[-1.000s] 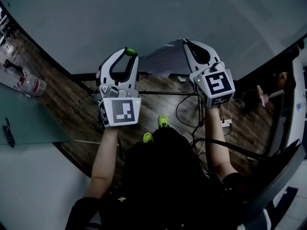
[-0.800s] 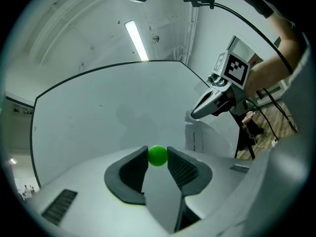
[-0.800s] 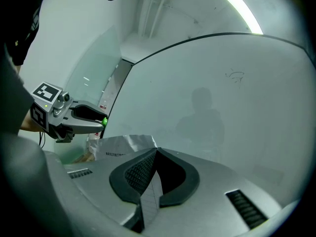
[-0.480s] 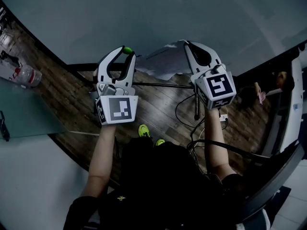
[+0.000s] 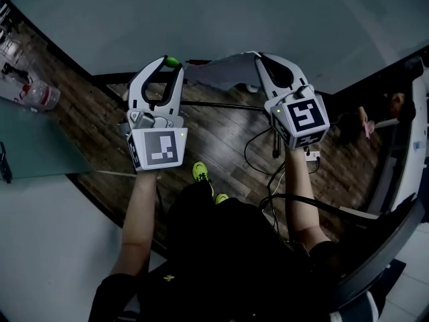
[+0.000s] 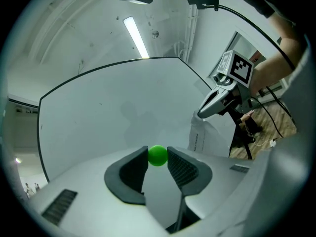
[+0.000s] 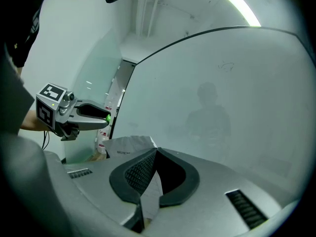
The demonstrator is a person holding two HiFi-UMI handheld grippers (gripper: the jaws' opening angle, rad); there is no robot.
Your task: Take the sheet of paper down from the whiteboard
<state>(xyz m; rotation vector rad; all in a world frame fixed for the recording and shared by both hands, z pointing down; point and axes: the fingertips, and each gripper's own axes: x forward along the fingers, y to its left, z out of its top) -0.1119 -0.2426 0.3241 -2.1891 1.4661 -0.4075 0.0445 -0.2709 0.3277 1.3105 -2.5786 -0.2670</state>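
The sheet of paper [image 5: 221, 72] hangs crumpled off the whiteboard [image 5: 201, 12], with my right gripper [image 5: 258, 58] shut on its corner. In the right gripper view the paper [image 7: 127, 145] sticks out left of the closed jaws of my right gripper [image 7: 154, 153]. My left gripper [image 5: 169, 64] is shut on a small green ball magnet [image 5: 172, 62], level with the board's lower edge. In the left gripper view the magnet [image 6: 158, 155] sits pinched between the tips of my left gripper [image 6: 158, 161]; the paper [image 6: 205, 138] and right gripper [image 6: 217, 102] show to the right.
Below the board is a dark wooden floor [image 5: 214, 136] with cables [image 5: 258, 154], a thin black stand bar [image 5: 221, 104] and a white socket box [image 5: 312, 155]. A plastic bottle [image 5: 41, 94] lies at the left. A person [image 5: 394, 107] is at the right edge.
Both grippers have sunk a little in front of the board, the left drifting slightly leftward. The paper stays in the right jaws and the green magnet in the left.
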